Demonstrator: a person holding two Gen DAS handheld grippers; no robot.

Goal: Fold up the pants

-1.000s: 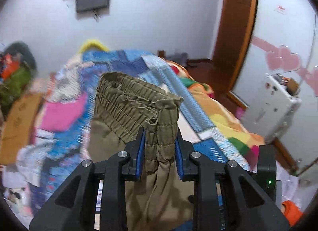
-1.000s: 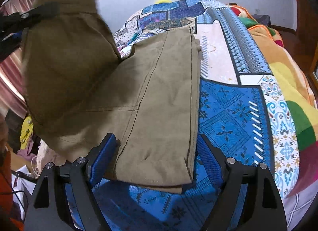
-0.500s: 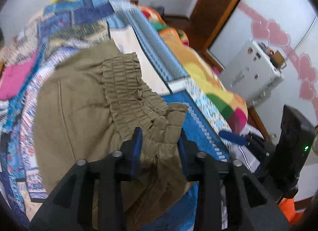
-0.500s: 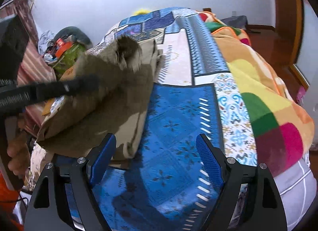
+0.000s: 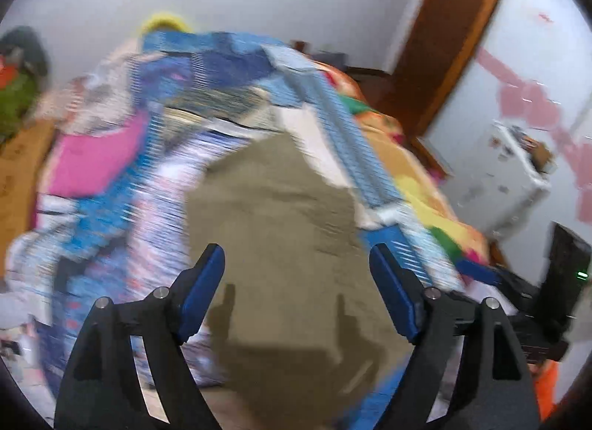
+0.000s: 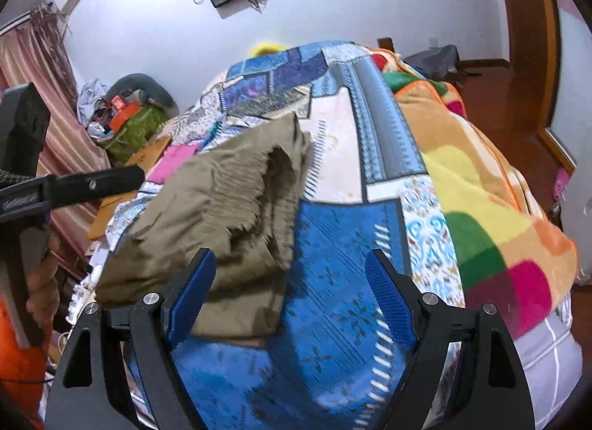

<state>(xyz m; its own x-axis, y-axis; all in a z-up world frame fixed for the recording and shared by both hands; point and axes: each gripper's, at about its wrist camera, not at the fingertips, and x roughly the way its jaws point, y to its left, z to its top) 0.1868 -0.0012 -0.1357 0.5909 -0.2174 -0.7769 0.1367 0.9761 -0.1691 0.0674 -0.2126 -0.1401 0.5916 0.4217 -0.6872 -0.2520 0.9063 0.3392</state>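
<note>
1. folded olive-khaki cloth pants (image 6: pixel 222 215) heaped on the patchwork blue quilt (image 6: pixel 333 263), under the left gripper (image 5: pixel 296 274).
2. bare quilt lies between the right gripper (image 6: pixel 288 282) fingers.

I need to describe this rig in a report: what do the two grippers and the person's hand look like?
Both the left gripper and the right gripper have black angular linkage fingers with silver pivot pins and blue textured pads. The bare hand meets an orange sleeve.
</note>
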